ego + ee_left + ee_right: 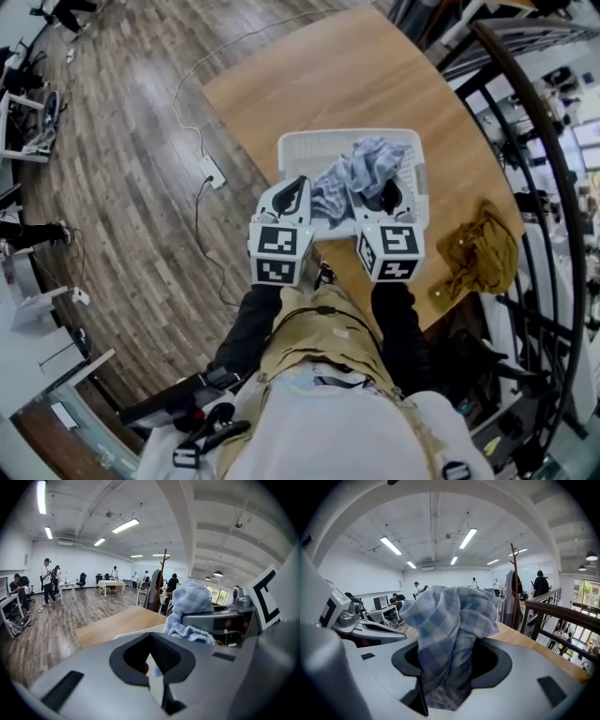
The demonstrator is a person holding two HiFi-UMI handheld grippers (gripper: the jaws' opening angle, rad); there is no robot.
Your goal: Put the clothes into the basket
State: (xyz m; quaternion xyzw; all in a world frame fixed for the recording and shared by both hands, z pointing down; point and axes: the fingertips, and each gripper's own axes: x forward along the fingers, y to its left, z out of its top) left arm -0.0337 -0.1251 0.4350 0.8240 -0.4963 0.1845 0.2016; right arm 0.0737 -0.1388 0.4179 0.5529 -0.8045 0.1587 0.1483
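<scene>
1. Head view: the left gripper and right gripper hold the shirt bunched over the basket, seemingly ready to drop it in. A brown garment lies right of the basket.
2. Left gripper view: the jaws pinch a thin shirt edge.
3. Right gripper view: the jaws clamp a thick fold.

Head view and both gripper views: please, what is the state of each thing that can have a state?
Blue-and-white checked cloth: bunched, held over the basket by both claws.
White plastic basket: upright on the wooden table, top open.
Mustard-brown crumpled garment: lying on the table beside the basket, untouched.
Left claw: shut on an edge of the cloth.
Right claw: shut on the cloth.
</scene>
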